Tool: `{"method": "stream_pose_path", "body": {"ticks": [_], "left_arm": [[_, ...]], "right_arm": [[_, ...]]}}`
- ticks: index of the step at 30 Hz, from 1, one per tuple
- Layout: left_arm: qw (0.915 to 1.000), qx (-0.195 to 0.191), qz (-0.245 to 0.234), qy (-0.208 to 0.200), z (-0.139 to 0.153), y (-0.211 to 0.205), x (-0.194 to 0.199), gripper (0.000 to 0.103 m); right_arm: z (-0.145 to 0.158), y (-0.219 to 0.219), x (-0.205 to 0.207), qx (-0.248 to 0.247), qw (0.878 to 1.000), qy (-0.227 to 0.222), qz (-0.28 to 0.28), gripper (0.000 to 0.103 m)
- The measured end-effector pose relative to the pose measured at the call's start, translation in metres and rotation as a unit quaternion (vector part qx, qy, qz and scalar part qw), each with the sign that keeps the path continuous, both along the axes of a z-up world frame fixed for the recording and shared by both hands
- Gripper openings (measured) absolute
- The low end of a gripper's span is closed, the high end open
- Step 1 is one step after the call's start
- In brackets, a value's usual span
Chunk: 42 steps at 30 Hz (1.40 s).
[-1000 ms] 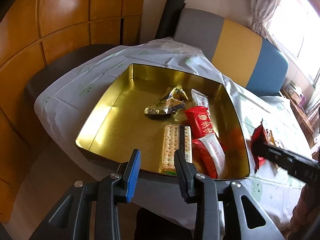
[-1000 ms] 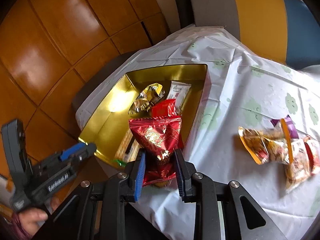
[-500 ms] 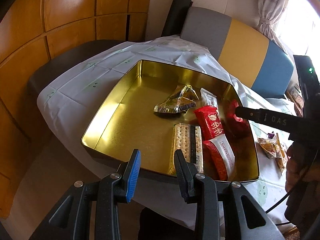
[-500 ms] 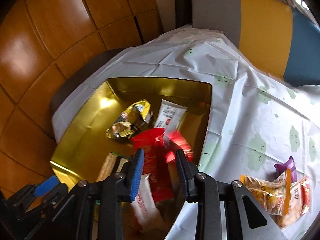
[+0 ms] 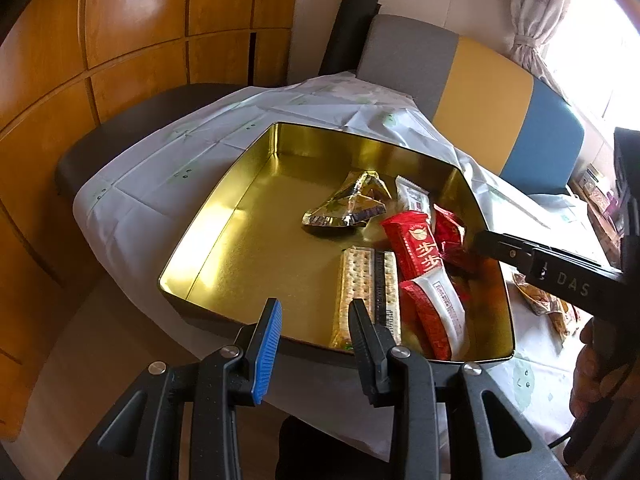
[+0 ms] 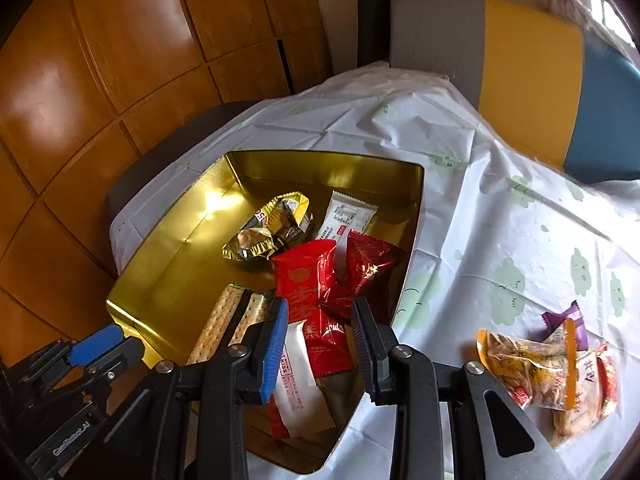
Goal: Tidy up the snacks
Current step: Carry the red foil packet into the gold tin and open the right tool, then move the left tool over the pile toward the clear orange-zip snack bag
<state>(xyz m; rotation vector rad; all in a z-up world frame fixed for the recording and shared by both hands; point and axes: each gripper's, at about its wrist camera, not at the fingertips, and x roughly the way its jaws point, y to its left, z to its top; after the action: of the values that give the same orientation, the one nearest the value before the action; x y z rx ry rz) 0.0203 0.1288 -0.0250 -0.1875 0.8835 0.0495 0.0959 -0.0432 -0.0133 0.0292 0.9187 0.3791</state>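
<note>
A gold tin tray (image 5: 224, 240) (image 6: 168, 264) sits on the white tablecloth and holds several snacks. The dark red packet (image 6: 370, 266) (image 5: 450, 236) lies inside by the tray's right wall, beside a bright red packet (image 6: 306, 280). My right gripper (image 6: 320, 320) hovers just above them. Its jaws are opening, and its pads press on nothing. In the left wrist view, its dark finger (image 5: 504, 250) reaches in over the tray's right rim. At the tray's near edge, my left gripper (image 5: 314, 320) is open and holds nothing.
Gold foil packets (image 6: 268, 232), a white bar (image 6: 348, 216), a cracker pack (image 5: 368, 280) and a red-and-white packet (image 6: 300, 384) also lie in the tray. Loose snack bags (image 6: 524, 364) and a purple packet (image 6: 568, 320) lie on the cloth at right. A colour-block sofa (image 6: 520, 52) stands behind.
My right gripper carried the dark red packet over the tray and let it go; the packet now lies inside. The left gripper stayed put.
</note>
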Motion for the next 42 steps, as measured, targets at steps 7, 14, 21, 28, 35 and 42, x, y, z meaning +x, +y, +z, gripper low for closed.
{"method": "stream_pose_path", "body": {"ticks": [7,14,21,28,35,42], "left_arm": [[1.0000,0.002,-0.006,-0.004,0.002,-0.003,-0.001,0.035],[0.9999,0.007,-0.012,-0.004,0.002,-0.008,-0.001,0.035],[0.9993,0.017,-0.026,-0.020,0.007,-0.017,-0.004,0.035],[0.9981,0.033,-0.044,-0.029,0.011,-0.031,-0.007,0.035],[0.9967,0.044,-0.061,-0.029,0.013,-0.043,-0.011,0.035],[0.9926,0.059,-0.098,-0.040,0.018,-0.064,-0.014,0.036]], "right_arm": [[0.013,-0.010,-0.022,-0.010,0.999,-0.047,-0.012,0.060],[0.029,-0.033,-0.046,-0.030,0.992,-0.115,-0.042,0.085],[0.054,-0.070,-0.064,-0.085,0.968,-0.197,-0.131,0.103],[0.058,-0.134,-0.066,-0.020,0.970,-0.172,-0.172,0.103],[0.049,-0.201,-0.067,0.000,0.966,-0.121,-0.228,0.103],[0.048,-0.284,-0.070,-0.017,0.942,-0.092,-0.324,0.103]]}}
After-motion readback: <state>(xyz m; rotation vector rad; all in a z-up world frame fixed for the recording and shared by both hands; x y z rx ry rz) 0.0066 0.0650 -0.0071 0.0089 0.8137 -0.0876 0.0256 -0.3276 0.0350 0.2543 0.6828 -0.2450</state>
